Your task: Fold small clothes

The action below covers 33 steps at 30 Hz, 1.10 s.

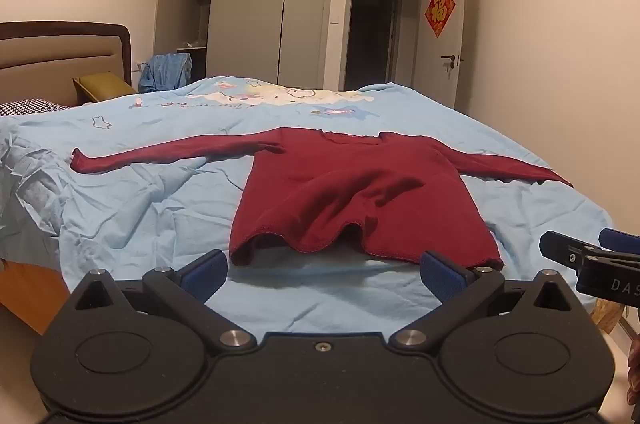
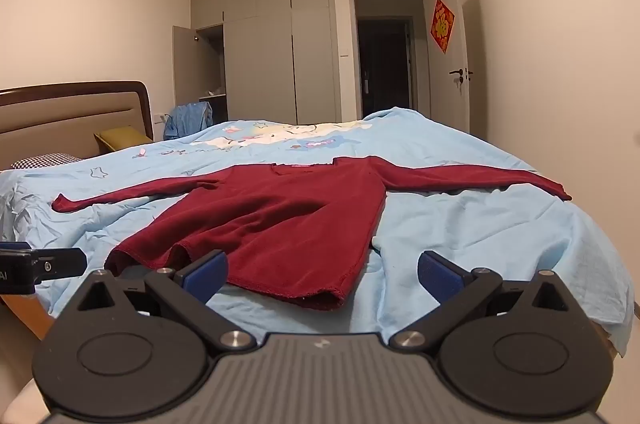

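Note:
A dark red long-sleeved shirt (image 1: 352,192) lies flat on the light blue bedsheet (image 1: 160,208), sleeves spread left and right, hem nearest me and rumpled into waves. My left gripper (image 1: 322,274) is open just short of the hem, nothing between its blue pads. In the right wrist view the shirt (image 2: 272,224) lies ahead and to the left. My right gripper (image 2: 322,274) is open at the hem's right corner, its left pad (image 2: 206,274) next to the cloth edge. Each gripper shows at the edge of the other's view: the right gripper (image 1: 592,256), the left gripper (image 2: 40,264).
The bed has a brown padded headboard (image 1: 60,60) and pillows at the left. A grey wardrobe (image 1: 260,8) with one door open, an open doorway (image 1: 376,32) and a white door stand beyond. The bed's right edge drops near the right sleeve (image 2: 480,176).

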Motion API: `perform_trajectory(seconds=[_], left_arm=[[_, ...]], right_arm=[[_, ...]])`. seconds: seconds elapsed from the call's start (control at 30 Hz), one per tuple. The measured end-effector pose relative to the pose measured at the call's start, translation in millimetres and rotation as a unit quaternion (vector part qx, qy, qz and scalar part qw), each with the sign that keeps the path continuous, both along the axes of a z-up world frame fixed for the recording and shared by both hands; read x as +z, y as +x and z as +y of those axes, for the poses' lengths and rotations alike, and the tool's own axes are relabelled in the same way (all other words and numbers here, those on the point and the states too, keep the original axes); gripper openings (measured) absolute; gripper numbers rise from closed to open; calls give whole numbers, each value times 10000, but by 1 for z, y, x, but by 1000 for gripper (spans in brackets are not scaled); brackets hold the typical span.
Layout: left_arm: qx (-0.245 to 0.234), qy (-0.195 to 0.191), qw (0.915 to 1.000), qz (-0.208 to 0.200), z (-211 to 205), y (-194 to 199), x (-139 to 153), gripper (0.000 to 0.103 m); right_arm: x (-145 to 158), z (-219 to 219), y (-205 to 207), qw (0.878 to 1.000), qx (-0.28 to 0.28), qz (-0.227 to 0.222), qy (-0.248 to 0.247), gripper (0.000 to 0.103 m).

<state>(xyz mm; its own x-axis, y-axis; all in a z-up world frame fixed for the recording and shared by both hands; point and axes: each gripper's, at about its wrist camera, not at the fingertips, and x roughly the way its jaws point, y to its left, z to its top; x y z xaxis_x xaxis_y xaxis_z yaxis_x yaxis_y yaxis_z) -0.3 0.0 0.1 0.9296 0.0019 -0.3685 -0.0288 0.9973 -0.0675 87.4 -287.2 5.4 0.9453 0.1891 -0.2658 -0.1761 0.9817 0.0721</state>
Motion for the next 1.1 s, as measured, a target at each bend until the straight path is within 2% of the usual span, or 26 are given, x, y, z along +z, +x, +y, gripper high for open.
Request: perform_trajectory(seconds=[1.1], left_arm=[[-11,59,10000,3,-4,0,2,102]], right_arm=[[-1,0,1,10000,0,21,5,103]])
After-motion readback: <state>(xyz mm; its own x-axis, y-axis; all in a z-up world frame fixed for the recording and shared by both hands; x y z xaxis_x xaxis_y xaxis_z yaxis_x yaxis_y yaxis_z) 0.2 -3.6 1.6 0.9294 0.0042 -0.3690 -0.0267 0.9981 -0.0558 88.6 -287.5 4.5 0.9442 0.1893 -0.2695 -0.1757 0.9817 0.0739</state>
